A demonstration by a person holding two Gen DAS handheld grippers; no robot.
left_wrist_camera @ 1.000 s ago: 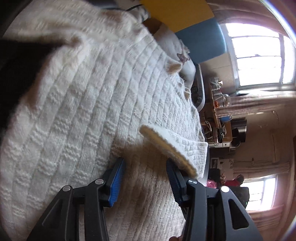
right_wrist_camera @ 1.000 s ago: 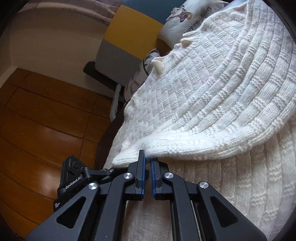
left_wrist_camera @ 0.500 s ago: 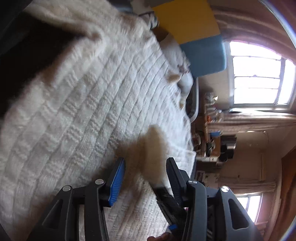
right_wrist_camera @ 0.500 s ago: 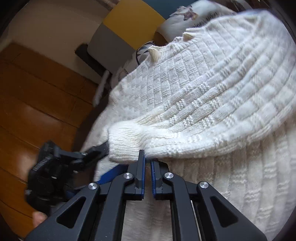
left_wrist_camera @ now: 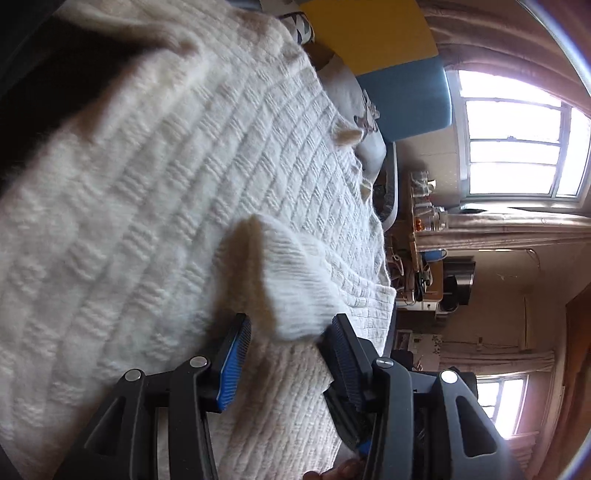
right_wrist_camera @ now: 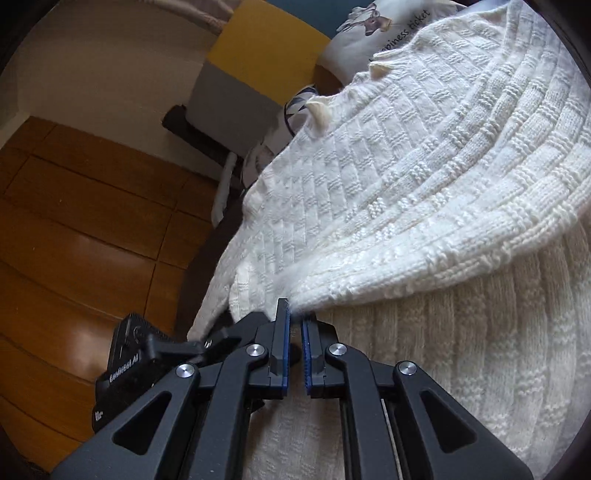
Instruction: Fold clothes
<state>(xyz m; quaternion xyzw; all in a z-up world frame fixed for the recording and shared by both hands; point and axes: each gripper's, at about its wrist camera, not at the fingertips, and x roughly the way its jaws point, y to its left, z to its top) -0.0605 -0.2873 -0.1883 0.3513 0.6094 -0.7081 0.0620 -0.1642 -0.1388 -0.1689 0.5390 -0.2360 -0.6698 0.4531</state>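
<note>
- Two grippers work one cream basket-weave knit sweater [right_wrist_camera: 424, 177], which lies spread in front of the printed pillow [right_wrist_camera: 373, 33].
- My left gripper [left_wrist_camera: 286, 339] stands wide, the ribbed cuff [left_wrist_camera: 295, 284] between its pads, unpinched.
- My right gripper [right_wrist_camera: 294, 325] is clamped almost closed; I see sleeve edge at its tips.

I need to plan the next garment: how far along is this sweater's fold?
Early. Done: one sleeve lies across the sweater. In hand: the right gripper pinches its edge; the left gripper is open around the cuff. Left: the remaining folds.
</note>
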